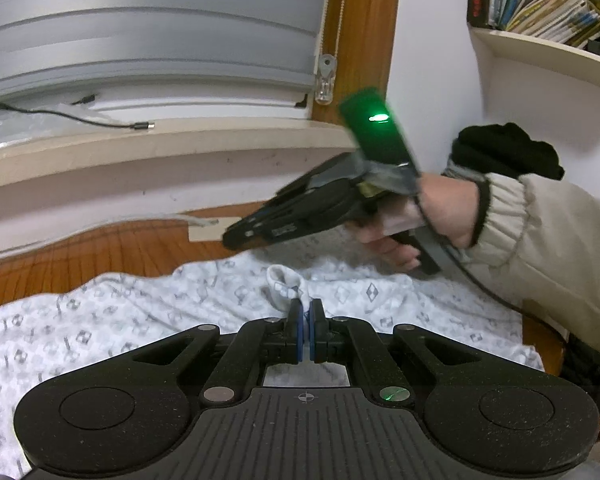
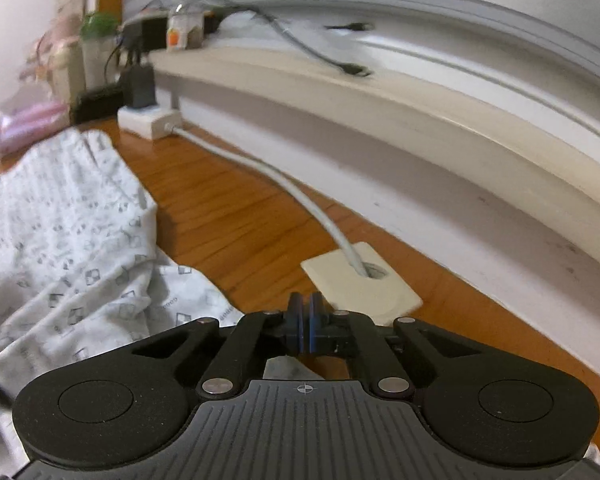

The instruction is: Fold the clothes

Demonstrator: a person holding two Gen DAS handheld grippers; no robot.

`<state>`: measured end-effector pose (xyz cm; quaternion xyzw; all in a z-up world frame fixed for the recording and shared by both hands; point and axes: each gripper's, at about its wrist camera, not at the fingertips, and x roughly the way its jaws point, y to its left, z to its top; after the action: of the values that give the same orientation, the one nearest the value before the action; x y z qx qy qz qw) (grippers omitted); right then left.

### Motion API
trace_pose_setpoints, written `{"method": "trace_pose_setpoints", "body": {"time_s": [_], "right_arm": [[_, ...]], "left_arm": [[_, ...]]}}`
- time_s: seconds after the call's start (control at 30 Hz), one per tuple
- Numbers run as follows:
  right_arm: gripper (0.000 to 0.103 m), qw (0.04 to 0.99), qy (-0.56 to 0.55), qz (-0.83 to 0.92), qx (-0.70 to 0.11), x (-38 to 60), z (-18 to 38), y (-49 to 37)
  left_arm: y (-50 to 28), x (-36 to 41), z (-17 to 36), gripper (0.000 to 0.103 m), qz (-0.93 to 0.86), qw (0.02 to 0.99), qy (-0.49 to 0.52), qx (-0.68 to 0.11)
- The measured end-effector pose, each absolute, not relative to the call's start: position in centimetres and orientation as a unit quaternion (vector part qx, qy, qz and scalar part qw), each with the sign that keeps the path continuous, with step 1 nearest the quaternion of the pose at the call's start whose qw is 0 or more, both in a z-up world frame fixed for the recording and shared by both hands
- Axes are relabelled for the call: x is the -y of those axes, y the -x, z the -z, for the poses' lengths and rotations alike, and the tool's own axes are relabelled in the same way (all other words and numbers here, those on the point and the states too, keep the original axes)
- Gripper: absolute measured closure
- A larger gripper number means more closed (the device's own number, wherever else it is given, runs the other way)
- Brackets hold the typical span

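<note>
L gripper (image 1: 307, 312) clamped on patterned garment (image 1: 140, 312) fold; R gripper (image 2: 305, 312) closed, nothing held, above wooden desk (image 2: 228, 216).

The black two-finger left gripper (image 1: 306, 312) is clamped on a raised pinch of white patterned cloth (image 1: 288, 286). Beyond that pinch, a hand (image 1: 428, 216) in a beige cuffed sleeve (image 1: 540, 232) holds the black right gripper (image 2: 305, 314), its blue-padded fingers (image 2: 298, 320) pressed together on nothing.

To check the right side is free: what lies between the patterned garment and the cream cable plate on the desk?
In the right wrist view, only bare wooden desk lies between the patterned garment and the cream cable plate.
</note>
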<state>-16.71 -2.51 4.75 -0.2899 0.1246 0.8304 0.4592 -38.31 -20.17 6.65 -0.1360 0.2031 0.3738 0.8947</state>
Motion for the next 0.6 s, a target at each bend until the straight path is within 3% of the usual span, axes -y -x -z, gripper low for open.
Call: {"method": "trace_pose_setpoints", "body": {"time_s": [0.07,0.23,0.33,0.4,0.47,0.6], "right_arm": [[0.098,0.463,0.273,-0.834,-0.125,3.7,-5.7,15.3],[0.079,0.464,0.238,-0.843,-0.135,7.5,-7.9,11.9],[0.076,0.467,0.221,-0.844,-0.145,9.5,-8.3,10.1],[0.073,0.469,0.212,-0.844,-0.152,10.7,-8.5,9.0],[0.068,0.471,0.209,-0.842,-0.162,11.3,-8.3,8.5],[0.061,0.458,0.199,-0.846,-0.187,11.6,-7.7,8.4]], "left_arm": [[37.9,19.8,-7.0,0.100,-0.374,0.896,0.131,-0.201],[36.5,18.3,-8.3,0.100,-0.377,0.898,0.111,-0.197],[35.4,16.6,-9.1,0.098,-0.396,0.892,0.101,-0.195],[34.4,15.3,-9.6,0.076,-0.415,0.884,0.094,-0.195],[33.8,14.5,-10.0,0.062,-0.427,0.877,0.091,-0.199],[34.6,14.4,-9.7,0.058,-0.436,0.873,0.098,-0.193]]}}
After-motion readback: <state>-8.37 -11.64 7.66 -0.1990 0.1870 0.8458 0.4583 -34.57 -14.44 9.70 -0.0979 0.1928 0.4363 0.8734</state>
